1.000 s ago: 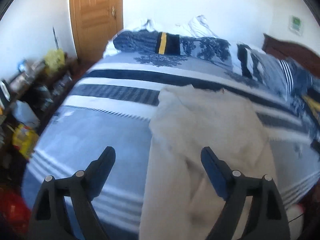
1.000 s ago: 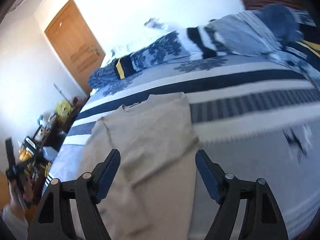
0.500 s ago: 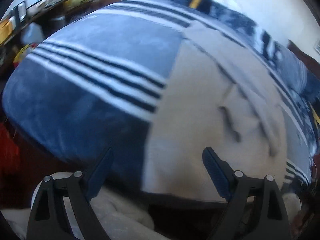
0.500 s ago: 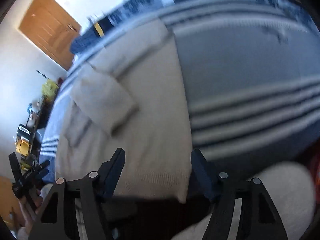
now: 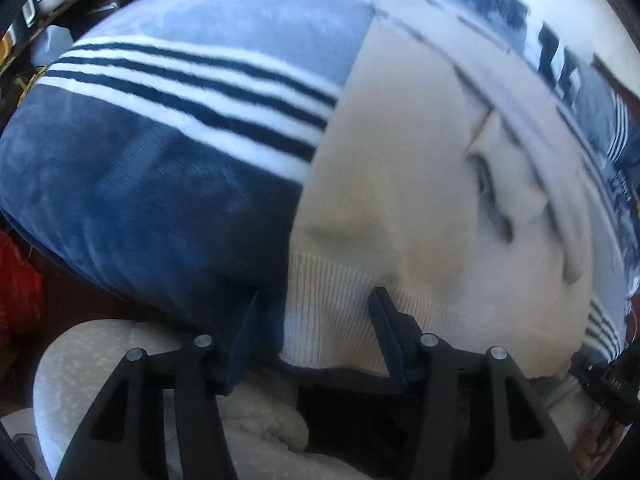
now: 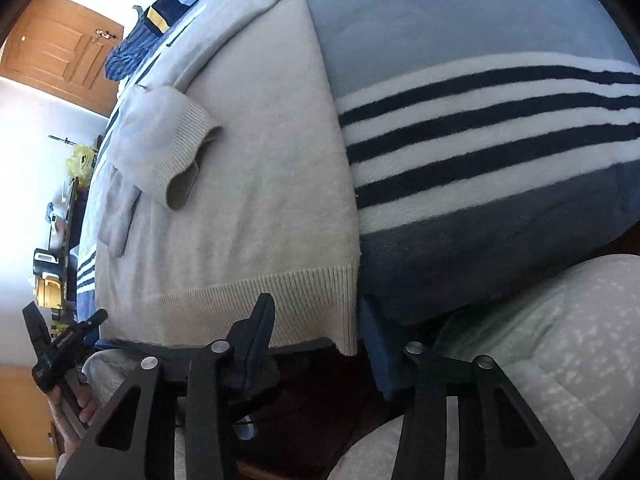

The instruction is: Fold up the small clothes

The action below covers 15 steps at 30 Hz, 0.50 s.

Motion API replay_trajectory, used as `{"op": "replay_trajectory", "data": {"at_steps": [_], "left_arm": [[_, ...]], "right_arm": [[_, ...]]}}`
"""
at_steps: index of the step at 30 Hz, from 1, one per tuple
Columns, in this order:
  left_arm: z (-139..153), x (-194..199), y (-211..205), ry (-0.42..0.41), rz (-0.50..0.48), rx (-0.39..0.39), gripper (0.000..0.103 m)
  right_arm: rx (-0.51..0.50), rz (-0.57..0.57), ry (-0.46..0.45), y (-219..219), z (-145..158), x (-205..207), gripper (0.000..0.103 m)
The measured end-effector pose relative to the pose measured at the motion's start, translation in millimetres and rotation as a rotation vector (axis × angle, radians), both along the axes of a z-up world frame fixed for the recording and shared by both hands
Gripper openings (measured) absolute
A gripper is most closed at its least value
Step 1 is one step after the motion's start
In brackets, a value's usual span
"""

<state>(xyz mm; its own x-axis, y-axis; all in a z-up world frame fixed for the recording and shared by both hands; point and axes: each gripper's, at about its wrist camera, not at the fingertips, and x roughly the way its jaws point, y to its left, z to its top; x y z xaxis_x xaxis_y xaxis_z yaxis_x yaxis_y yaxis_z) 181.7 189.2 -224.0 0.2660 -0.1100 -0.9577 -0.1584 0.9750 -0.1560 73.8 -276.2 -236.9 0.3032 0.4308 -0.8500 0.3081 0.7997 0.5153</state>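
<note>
A cream knit sweater point(image 5: 420, 184) lies flat on the striped blue bed blanket point(image 5: 152, 184), its ribbed hem point(image 5: 332, 300) at the near edge and its sleeves folded across the body. My left gripper point(image 5: 316, 312) points steeply down over the hem's left corner. Its jaws are closing with the hem between them, still flat and unpinched. My right gripper point(image 6: 316, 312) straddles the right corner of the hem point(image 6: 280, 296) the same way, jaws closing, pads still apart from the knit. A sleeve cuff point(image 6: 180, 164) rests on the sweater point(image 6: 260, 140).
The person's legs in pale fleecy trousers point(image 6: 540, 340) stand against the bed's near edge. In the right wrist view the left gripper point(image 6: 60, 344) shows in a hand at lower left. A wooden door point(image 6: 60, 52), cluttered shelves point(image 6: 52, 272) and pillows point(image 5: 556, 60) lie beyond the bed.
Both grippers have dropped toward the bed's near edge and tipped downward. Their jaws have narrowed around the two hem corners.
</note>
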Motion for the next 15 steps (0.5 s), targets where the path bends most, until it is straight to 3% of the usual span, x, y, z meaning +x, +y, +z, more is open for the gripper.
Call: {"op": "replay_trajectory", "data": {"at_steps": [3, 5, 6, 7, 9, 12, 15], "left_arm": [[-2, 4, -9, 0.012, -0.021, 0.037, 0.054], [1, 4, -12, -0.004, -0.022, 0.042, 0.044], [3, 3, -13, -0.013, -0.022, 0.049, 0.030], [6, -1, -11, -0.015, -0.012, 0.059, 0.006], [17, -8, -7, -0.030, 0.001, 0.015, 0.003], [44, -28, -2, -0.116, 0.026, -0.022, 0.003], [31, -26, -10, -0.067, 0.002, 0.030, 0.003]], "right_arm": [[-0.027, 0.008, 0.040, 5, -11, 6, 0.037], [-0.035, 0.003, 0.037, 6, -14, 6, 0.025], [-0.044, 0.012, 0.027, 8, -11, 6, 0.019], [-0.051, 0.011, 0.016, 8, -7, 5, 0.004], [-0.061, -0.018, -0.008, 3, 4, -3, 0.003], [-0.096, -0.110, -0.061, -14, 26, -19, 0.002], [-0.127, -0.104, -0.067, -12, 29, -23, 0.002]]}}
